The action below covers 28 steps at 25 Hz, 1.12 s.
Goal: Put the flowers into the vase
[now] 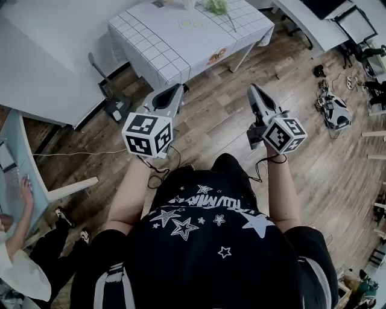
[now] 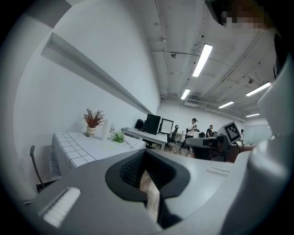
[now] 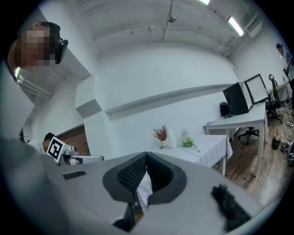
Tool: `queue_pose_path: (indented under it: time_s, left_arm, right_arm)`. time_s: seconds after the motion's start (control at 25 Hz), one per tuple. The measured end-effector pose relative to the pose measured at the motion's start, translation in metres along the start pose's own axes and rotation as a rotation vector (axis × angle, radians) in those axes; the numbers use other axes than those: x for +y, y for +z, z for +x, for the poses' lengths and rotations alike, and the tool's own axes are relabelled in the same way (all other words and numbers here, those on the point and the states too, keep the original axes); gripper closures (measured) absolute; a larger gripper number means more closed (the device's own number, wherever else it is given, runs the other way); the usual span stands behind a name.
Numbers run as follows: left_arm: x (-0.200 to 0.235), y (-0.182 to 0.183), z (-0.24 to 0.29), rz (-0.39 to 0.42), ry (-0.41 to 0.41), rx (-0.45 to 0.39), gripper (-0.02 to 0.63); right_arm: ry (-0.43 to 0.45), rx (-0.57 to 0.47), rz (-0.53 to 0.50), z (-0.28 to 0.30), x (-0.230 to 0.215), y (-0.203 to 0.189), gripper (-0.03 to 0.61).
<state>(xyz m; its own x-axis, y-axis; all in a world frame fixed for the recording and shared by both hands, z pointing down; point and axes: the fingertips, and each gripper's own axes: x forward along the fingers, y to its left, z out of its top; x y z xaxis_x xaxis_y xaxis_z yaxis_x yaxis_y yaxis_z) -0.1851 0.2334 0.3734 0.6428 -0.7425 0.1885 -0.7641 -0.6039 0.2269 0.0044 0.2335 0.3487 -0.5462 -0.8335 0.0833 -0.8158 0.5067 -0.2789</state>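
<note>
A table with a grid-pattern cloth [image 1: 163, 42] stands some way ahead of me across the wooden floor. A green bunch of flowers [image 1: 217, 6] lies on its far side, also seen as the flowers [image 2: 119, 137] and the flowers [image 3: 186, 141]. Beside it stands a tall white vase [image 2: 105, 130], the same vase [image 3: 171, 138] in the right gripper view, next to a pot of red dried flowers [image 2: 93, 120]. My left gripper [image 1: 179, 88] and right gripper [image 1: 252, 89] are held out level at waist height, well short of the table. The left gripper [image 2: 145, 151] and the right gripper [image 3: 147, 153] are both shut with nothing between the jaws.
A grey chair [image 1: 99, 72] stands at the table's left side. A seated person [image 1: 21, 241] works at a desk on the left. Cables and equipment [image 1: 335, 108] lie on the floor at the right. Desks with monitors [image 2: 156, 125] line the room beyond the table.
</note>
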Motion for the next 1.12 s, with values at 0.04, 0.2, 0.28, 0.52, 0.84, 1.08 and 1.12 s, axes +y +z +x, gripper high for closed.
queue_pose_path:
  time_s: [0.04, 0.2, 0.28, 0.52, 0.84, 1.08, 1.12]
  left_arm:
    - [0.002, 0.001, 0.003, 0.007, -0.009, 0.007, 0.604]
    - [0.001, -0.004, 0.010, -0.035, -0.029, 0.014, 0.604]
    - [-0.004, -0.011, 0.013, -0.046, -0.023, 0.021, 0.604]
    - [0.000, -0.009, 0.033, -0.041, 0.022, 0.024, 0.604]
    - [0.010, 0.000, 0.076, -0.057, 0.104, 0.026, 0.604]
    - [0.013, 0.012, 0.115, -0.049, 0.153, 0.019, 0.604]
    - [0.013, 0.013, 0.120, -0.054, 0.159, 0.017, 0.604]
  right_arm:
    - [-0.010, 0.010, -0.008, 0.000, -0.001, -0.001, 0.566]
    - [-0.056, 0.017, 0.001, -0.008, -0.017, -0.004, 0.566]
    - [-0.068, 0.008, 0.012, -0.016, -0.027, -0.006, 0.566]
    - [-0.041, -0.012, 0.022, -0.006, -0.059, 0.001, 0.566]
    - [0.004, -0.039, 0.082, 0.025, -0.122, 0.020, 0.566]
    - [0.033, -0.048, 0.095, 0.055, -0.169, 0.045, 0.566]
    - [0.041, -0.047, 0.099, 0.059, -0.174, 0.048, 0.566]
